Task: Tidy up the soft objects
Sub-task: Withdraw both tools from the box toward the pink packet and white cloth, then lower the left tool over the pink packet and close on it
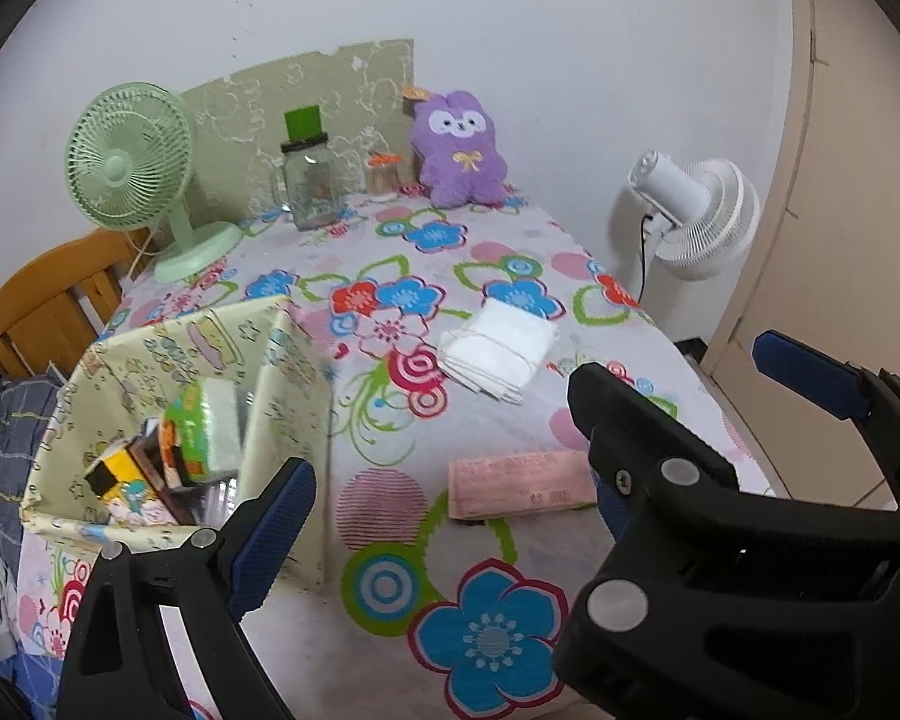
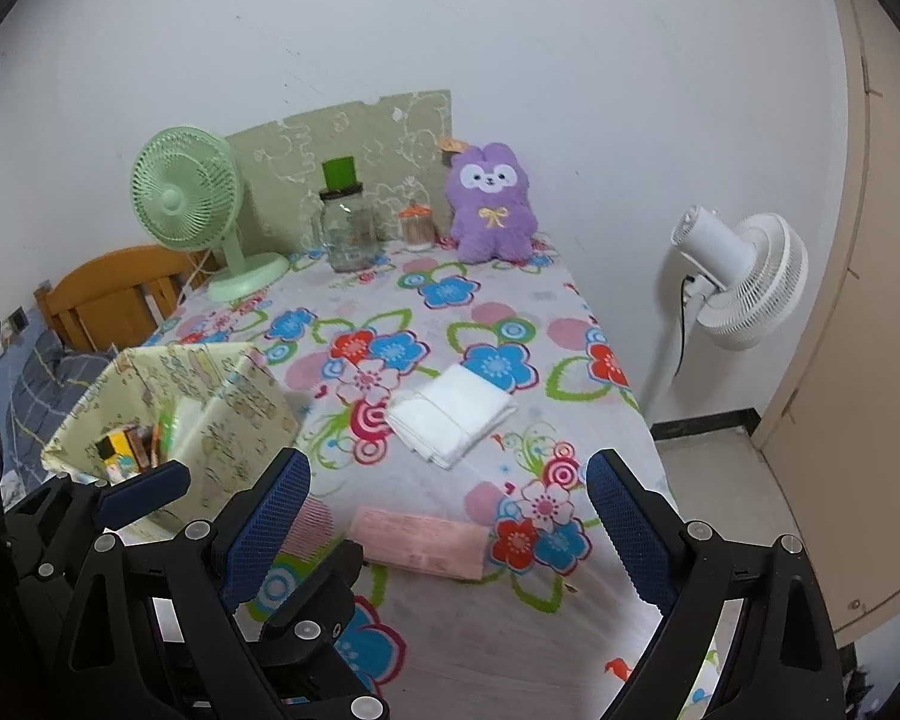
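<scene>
A pink tissue packet (image 1: 522,483) (image 2: 420,546) lies flat on the floral tablecloth (image 1: 390,540), near the front. My left gripper (image 1: 438,516) is open just before the packet, and its right finger is largely hidden. Crossing in from the right, my right gripper (image 1: 678,360) (image 2: 450,534) is also open, with the packet lying between its fingers on the table. Behind the packet is a folded white cloth (image 1: 498,354) (image 2: 450,414). A purple plush (image 1: 459,150) (image 2: 495,210) sits upright at the far edge. The patterned storage box (image 1: 180,336) (image 2: 222,396) at the left holds a green pack (image 1: 207,426) and small boxes.
A green desk fan (image 1: 132,162), a glass jar (image 1: 312,186) and a small orange-lidded container (image 1: 384,174) stand at the back of the table. There is a wooden chair (image 1: 48,300) to the left. A white floor fan (image 1: 702,210) and a beige door (image 1: 858,240) are on the right.
</scene>
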The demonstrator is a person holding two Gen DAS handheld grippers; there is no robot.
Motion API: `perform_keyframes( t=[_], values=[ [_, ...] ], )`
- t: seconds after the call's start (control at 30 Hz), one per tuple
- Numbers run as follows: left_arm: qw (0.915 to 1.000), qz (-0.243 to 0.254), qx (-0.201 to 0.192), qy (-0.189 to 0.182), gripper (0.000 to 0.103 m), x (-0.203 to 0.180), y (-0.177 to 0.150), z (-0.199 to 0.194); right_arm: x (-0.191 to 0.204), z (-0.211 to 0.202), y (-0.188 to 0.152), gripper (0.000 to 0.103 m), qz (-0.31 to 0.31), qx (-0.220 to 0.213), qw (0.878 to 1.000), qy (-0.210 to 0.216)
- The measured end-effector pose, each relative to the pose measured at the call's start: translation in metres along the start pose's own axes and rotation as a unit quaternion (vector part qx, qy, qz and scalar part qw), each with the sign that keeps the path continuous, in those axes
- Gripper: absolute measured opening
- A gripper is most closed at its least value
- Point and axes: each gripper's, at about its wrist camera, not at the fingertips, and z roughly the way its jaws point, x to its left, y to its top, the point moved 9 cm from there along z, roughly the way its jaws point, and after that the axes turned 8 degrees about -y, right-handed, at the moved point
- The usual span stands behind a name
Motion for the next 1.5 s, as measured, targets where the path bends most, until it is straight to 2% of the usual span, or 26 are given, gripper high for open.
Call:
perform_keyframes(
  t=[0.23,0.37,0.87,1.5],
  values=[
    [0.9995,0.014,0.029,-0.005,0.096,-0.011,-0.01,0.026,-0.014,0.019,-0.016,0.095,0.011,0.022,1.0,-0.009],
    [0.9993,0.025,0.026,-0.009,0.096,-0.016,-0.013,0.036,-0.02,0.033,-0.027,0.095,0.019,0.043,0.999,-0.011],
    [0.9955,0.038,0.086,-0.015,0.096,-0.018,-0.037,0.076,-0.036,0.07,-0.05,0.095,0.048,0.092,0.994,-0.021],
    [0.9941,0.029,0.105,-0.006,0.097,-0.009,-0.033,0.106,-0.04,0.105,-0.057,0.095,0.061,0.128,0.99,-0.017]
  ],
)
